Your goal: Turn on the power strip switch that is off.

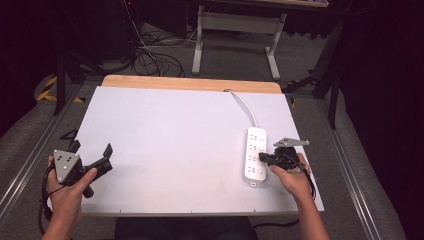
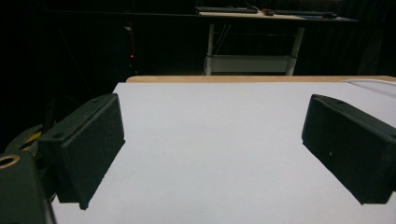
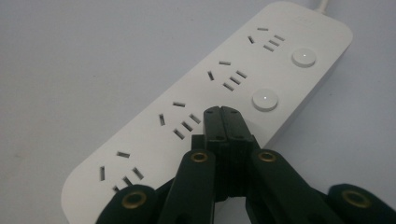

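Pressed at a power strip [image 3: 219,98] switch with closed right tongs [image 1: 262,157].
Lay at desk [image 1: 165,140] right side; best pushed straight down (left tongs [image 1: 102,159] idle, apart).

Bench [image 1: 165,145]: white top, wooden far edge, centre of frame. White power strip [image 1: 255,155], four outlets with round buttons, lay at right of the bench; its white cord [image 1: 245,107] ran toward the far edge. Second table frame [image 1: 235,35], upper centre. Tangled cables [image 1: 150,55] on grey floor, upper left.
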